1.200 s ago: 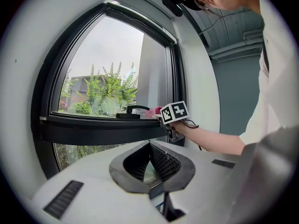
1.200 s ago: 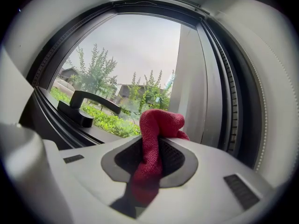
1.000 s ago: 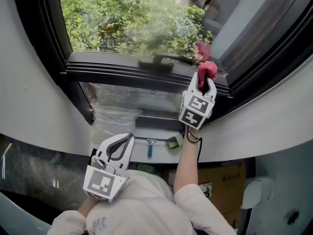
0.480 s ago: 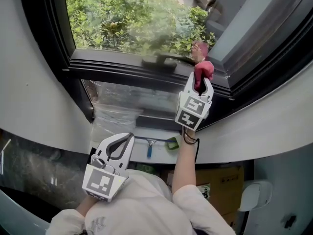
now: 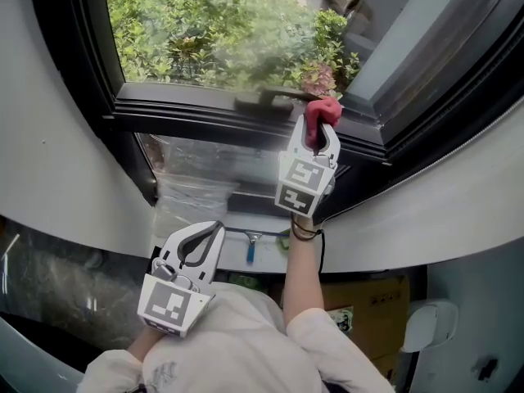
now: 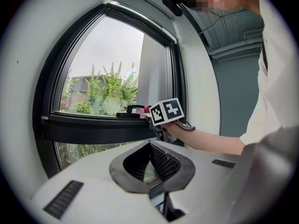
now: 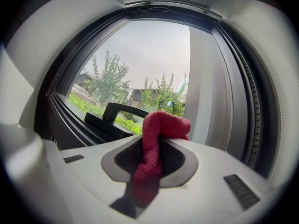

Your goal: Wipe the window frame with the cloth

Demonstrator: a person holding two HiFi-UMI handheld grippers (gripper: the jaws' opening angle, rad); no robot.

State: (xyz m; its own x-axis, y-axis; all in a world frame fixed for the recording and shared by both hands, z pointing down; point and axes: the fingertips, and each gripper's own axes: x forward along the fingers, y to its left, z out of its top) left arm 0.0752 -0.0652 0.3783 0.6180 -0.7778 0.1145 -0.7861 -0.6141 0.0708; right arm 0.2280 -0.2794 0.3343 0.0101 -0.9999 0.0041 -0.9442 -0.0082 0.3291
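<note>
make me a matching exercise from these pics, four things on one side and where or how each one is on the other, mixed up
1 cloth
2 left gripper
3 right gripper
4 window handle

A black, sitting on the window frame
B shut, empty, held low
C red, pinched between two jaws
D raised to the frame, jaws clamped

Pairs: 1-C; 2-B; 3-D; 4-A

The cloth (image 7: 156, 146) is deep red with a coarse weave. The window frame (image 5: 196, 115) and its handle (image 7: 122, 110) are black. The left gripper (image 5: 214, 230) and right gripper (image 5: 320, 127) are pale grey, each with a black-and-white square-marker cube. The far shrubs (image 5: 205, 31) are green.
</note>
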